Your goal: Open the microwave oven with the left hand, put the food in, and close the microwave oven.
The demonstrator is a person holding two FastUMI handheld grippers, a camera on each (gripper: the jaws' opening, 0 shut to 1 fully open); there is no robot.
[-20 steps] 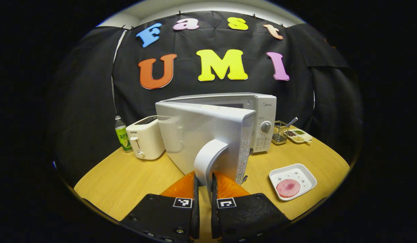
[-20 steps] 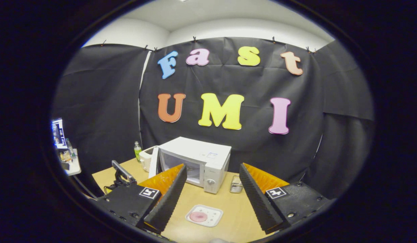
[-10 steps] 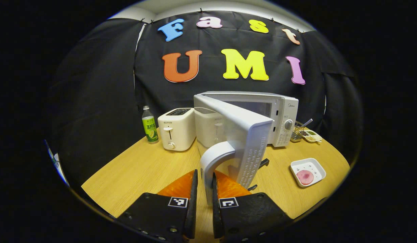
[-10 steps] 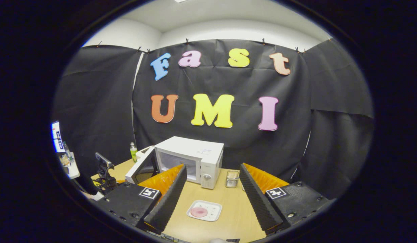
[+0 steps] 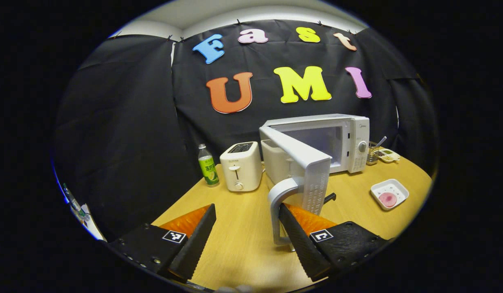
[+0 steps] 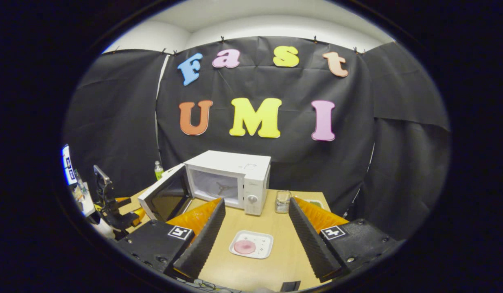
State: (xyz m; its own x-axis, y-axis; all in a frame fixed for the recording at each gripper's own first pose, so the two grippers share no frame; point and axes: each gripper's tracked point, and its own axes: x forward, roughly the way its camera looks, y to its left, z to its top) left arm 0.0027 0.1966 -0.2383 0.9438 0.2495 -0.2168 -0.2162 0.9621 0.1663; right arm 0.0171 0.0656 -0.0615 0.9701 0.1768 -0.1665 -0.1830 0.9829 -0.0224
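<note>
White microwave, door wide open

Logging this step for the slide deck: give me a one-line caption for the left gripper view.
Left hand-held gripper open beside the handle of the swung-open microwave door.

Wooden table carries microwave, toaster, bottle, plate.

Right gripper spread wide above plate of food, microwave door ajar
</note>
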